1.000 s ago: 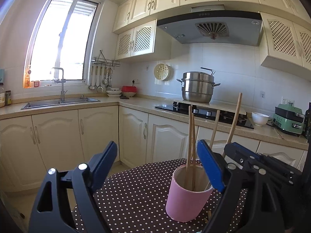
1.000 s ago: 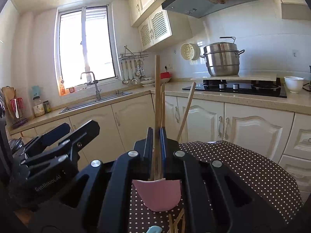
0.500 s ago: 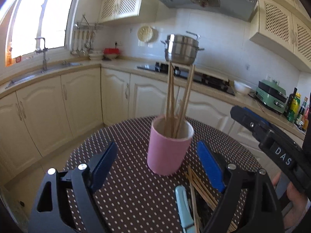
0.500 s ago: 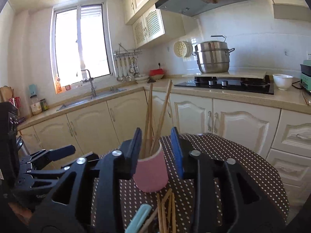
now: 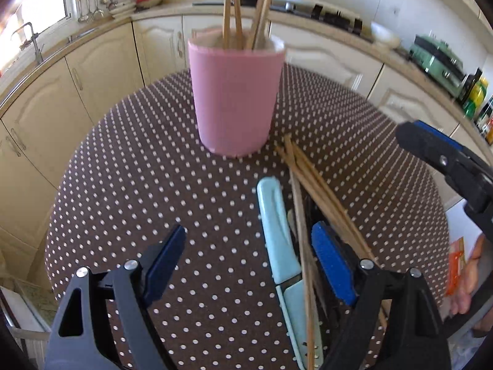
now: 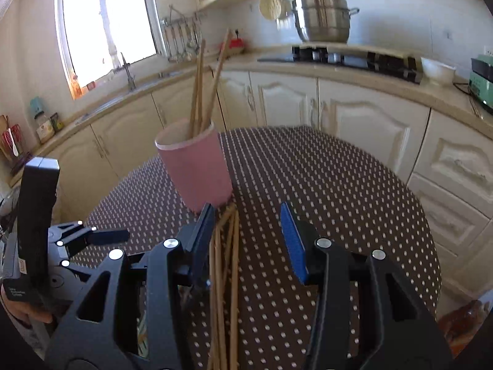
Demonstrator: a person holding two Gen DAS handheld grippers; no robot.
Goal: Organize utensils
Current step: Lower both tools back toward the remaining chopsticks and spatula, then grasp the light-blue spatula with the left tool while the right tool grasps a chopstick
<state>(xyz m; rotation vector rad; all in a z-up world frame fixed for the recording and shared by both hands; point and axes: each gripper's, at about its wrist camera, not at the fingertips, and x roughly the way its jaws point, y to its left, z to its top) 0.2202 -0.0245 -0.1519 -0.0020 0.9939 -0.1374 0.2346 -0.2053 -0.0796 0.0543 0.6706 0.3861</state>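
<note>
A pink cup [image 5: 235, 98] stands on the dotted round table [image 5: 138, 185] with several wooden chopsticks upright in it; it also shows in the right wrist view [image 6: 195, 169]. A pile of loose chopsticks [image 5: 317, 197] and a light blue utensil [image 5: 277, 240] lie on the table in front of the cup. My left gripper [image 5: 249, 252] is open and empty, low over the light blue utensil. My right gripper [image 6: 249, 234] is open and empty, above the loose chopsticks [image 6: 228, 265], with its left finger next to them.
Kitchen cabinets and a counter with a sink [image 6: 129, 89], a hob and a steel pot [image 6: 322, 20] run behind the table. Bottles and a green appliance [image 5: 437, 61] stand on the counter at right. The right gripper's body [image 5: 446, 160] shows at the right.
Both grippers have tilted down toward the table and drawn back from the cup. The right gripper let go of the chopsticks into the cup and opened wider.
</note>
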